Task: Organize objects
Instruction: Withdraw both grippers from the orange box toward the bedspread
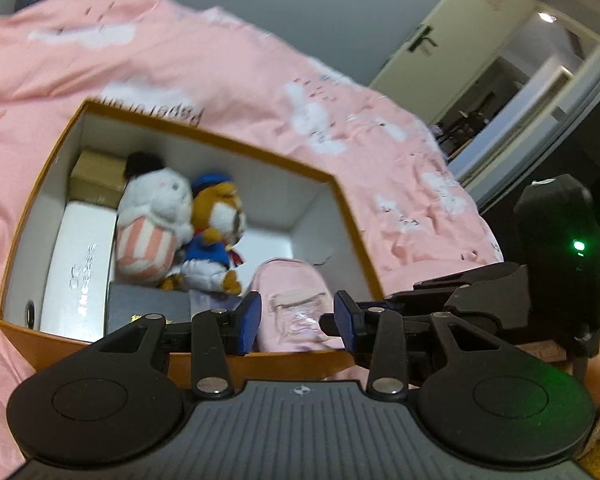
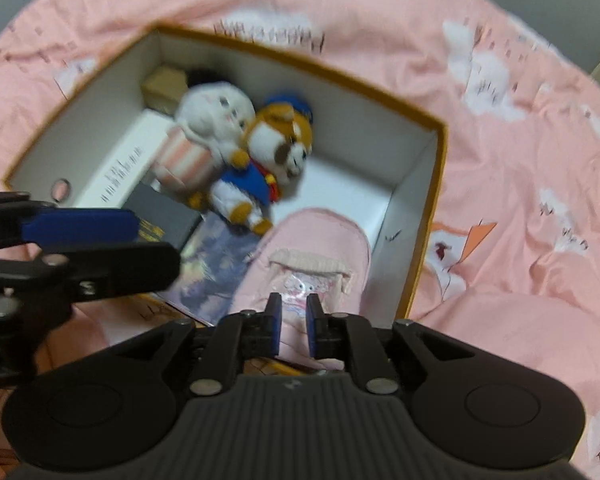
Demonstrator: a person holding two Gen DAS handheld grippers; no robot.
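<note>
So the left tool (image 1: 296,316) was angled down toward the near wall of the orange box (image 1: 40,184), with its blue pads spread about halfway and nothing pinched between them. The little pink backpack (image 1: 288,304) just showed through the gap, lying inside the box. The right tool (image 2: 293,322) pointed much more steeply down, right over that same backpack, jaws only a narrow slit apart. Whether the pads actually touched the fabric I couldn't tell, it was a bit blurry. From the right wrist view the left tool came in from the left side, one blue finger (image 2: 80,226) hanging over the box's near-left part.

The box sat on a bed with a pink duvet (image 2: 520,160). Inside, the left end was packed: a brown carton (image 1: 96,178) in the far corner, a white box (image 1: 80,272) along the left wall, a dark box (image 1: 148,312) next to it, and something flat and printed (image 2: 208,268) under the backpack's edge. A white plush (image 1: 152,220) and an orange plush in blue (image 1: 216,236) lay against each other in the middle. The far right corner of the box floor was bare, so that's where the open room was. The backpack filled the near-right part, close to the right wall.
</note>
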